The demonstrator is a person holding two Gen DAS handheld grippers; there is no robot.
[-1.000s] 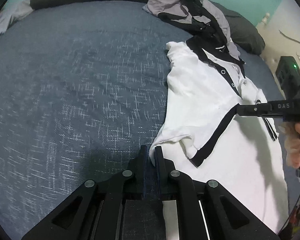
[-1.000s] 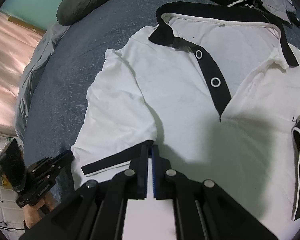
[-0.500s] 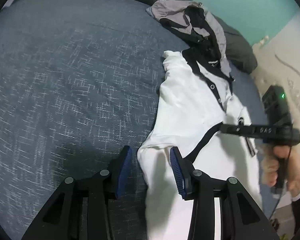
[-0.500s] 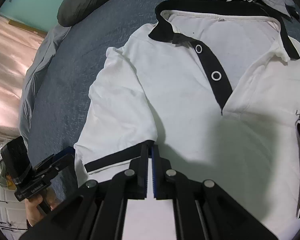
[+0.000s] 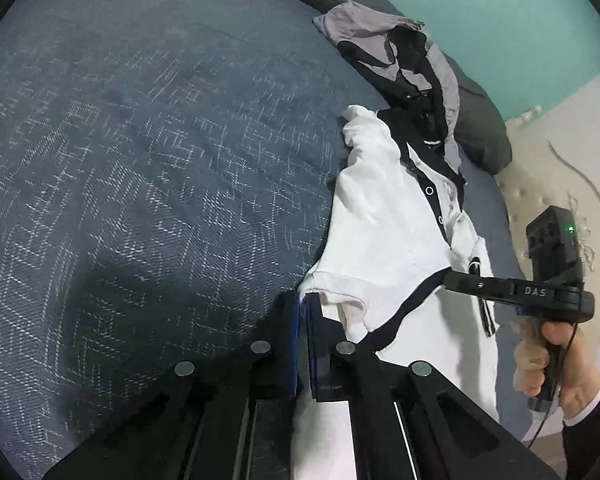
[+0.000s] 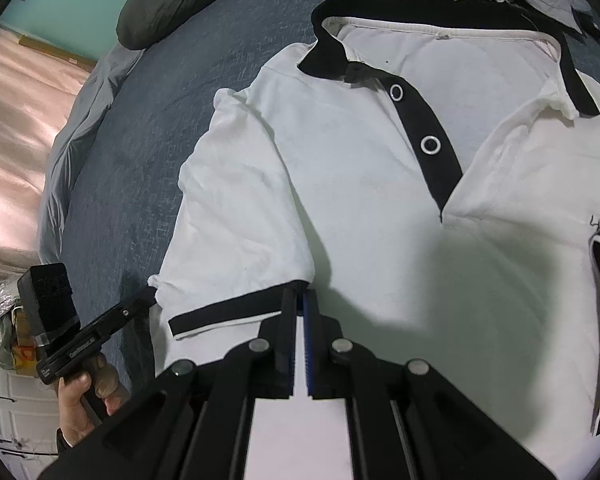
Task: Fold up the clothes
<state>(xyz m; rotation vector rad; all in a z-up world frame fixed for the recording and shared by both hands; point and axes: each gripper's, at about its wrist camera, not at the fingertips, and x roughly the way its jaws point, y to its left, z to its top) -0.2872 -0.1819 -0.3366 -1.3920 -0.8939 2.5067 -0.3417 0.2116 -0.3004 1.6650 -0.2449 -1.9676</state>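
Note:
A white polo shirt (image 5: 384,232) with black collar, placket and sleeve trim lies face up on the bed. My left gripper (image 5: 303,308) is shut on the shirt's side edge just under the sleeve. White cloth runs back between its fingers. My right gripper (image 6: 300,300) is shut on the black sleeve hem (image 6: 228,312) of the same sleeve, folded in over the shirt (image 6: 360,200). The two grippers sit close together at that sleeve. Across views I see the right gripper (image 5: 450,280) and the left gripper (image 6: 146,296).
The bed cover (image 5: 160,160) is blue-grey with much bare area left of the shirt. A pile of grey and black clothes (image 5: 400,52) lies beyond the collar, against a dark pillow (image 5: 480,128). A cream headboard (image 5: 560,168) and white drawers (image 6: 12,400) flank the bed.
My left gripper was shut, opened around the shirt's edge half a second ago, and is now shut on it again. The right gripper stayed shut on the sleeve hem.

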